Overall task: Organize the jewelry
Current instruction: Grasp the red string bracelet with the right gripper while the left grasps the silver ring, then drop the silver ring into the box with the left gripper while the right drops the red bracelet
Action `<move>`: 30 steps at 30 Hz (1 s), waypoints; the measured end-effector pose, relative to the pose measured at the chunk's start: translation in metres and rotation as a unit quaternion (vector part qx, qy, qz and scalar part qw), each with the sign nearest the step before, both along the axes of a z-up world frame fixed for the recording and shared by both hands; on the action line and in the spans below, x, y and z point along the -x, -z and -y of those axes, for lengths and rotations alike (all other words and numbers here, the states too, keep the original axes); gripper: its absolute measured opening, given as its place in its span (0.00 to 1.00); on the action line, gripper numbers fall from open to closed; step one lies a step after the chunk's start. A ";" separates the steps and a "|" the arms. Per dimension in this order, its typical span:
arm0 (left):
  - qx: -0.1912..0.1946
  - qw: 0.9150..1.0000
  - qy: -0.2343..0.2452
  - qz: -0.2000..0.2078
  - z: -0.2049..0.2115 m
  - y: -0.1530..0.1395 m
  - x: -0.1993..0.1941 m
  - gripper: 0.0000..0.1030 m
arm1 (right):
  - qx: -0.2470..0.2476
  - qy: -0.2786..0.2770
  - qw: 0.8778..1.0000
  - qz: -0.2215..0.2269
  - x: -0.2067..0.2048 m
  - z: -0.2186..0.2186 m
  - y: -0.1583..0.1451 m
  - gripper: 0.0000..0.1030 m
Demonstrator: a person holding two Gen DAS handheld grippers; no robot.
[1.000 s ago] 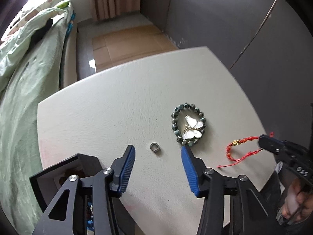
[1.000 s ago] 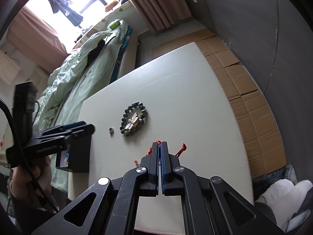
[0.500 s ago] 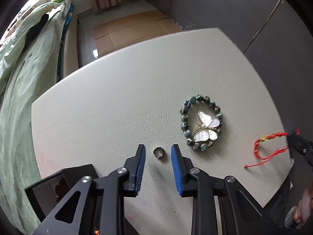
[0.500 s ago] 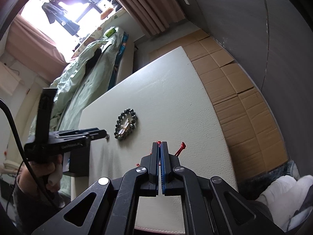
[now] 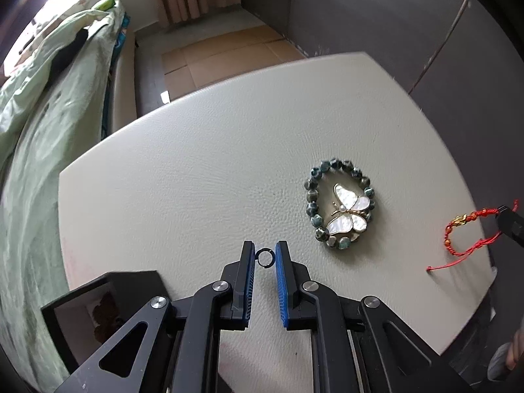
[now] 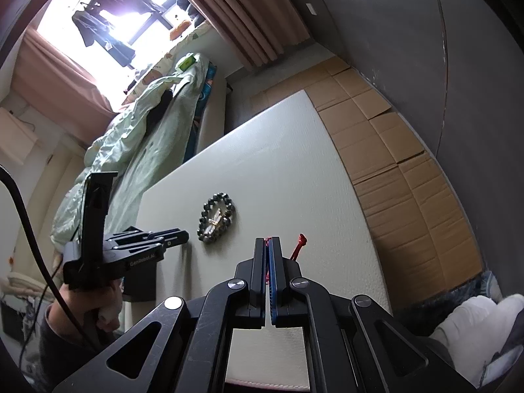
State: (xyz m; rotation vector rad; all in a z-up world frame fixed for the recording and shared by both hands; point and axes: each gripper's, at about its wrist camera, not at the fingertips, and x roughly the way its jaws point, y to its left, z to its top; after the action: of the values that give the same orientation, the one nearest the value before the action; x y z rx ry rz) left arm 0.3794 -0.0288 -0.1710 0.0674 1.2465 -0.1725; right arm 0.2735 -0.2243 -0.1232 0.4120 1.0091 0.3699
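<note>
On the pale leather-textured tabletop (image 5: 203, 177), a green beaded bracelet (image 5: 340, 204) serves as the marker for everything else. Inside its loop lies a mother-of-pearl butterfly brooch (image 5: 349, 211). Just to the near left of the bracelet, a small dark ring (image 5: 264, 257) sits flat on the table between the blue pads of the left gripper (image 5: 264, 257); its jaws are closing on the ring, and the pads look about to touch its sides, though I cannot tell whether they press it. Further to the near left of the bracelet, at the table's corner, stands an open black jewelry box (image 5: 98, 304). Well to the right of the bracelet, a red cord bracelet with a gold charm (image 5: 458, 229) trails onto the table, its far end pinched in the right gripper (image 6: 268, 252), whose jaws are clamped tight on the cord.
</note>
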 end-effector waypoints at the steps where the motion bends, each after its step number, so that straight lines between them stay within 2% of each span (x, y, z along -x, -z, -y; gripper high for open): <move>1: 0.007 1.000 -0.003 0.003 -0.005 -0.004 0.001 0.13 | 0.000 -0.001 1.000 0.002 0.000 -0.001 -0.002 0.03; 7: 0.028 0.999 -0.016 0.031 -0.029 -0.035 0.014 0.13 | -0.003 -0.013 1.000 0.018 0.002 -0.016 -0.018 0.03; 15: 0.036 0.996 -0.036 0.066 -0.061 -0.069 0.041 0.13 | -0.005 -0.047 0.998 0.042 0.007 -0.051 -0.040 0.03; 20: 0.036 0.995 -0.056 0.077 -0.085 -0.076 0.055 0.13 | -0.001 -0.072 0.996 0.053 0.011 -0.078 -0.053 0.03; 30: 0.039 0.991 -0.100 0.080 -0.130 -0.068 0.070 0.13 | 0.007 -0.109 0.992 0.064 0.018 -0.121 -0.066 0.03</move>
State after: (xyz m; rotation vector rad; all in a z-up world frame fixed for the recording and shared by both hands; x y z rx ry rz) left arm 0.3093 0.1012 -0.1026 -0.1100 1.0774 -0.0401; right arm 0.2557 -0.1037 -0.0568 0.2616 0.9327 0.5779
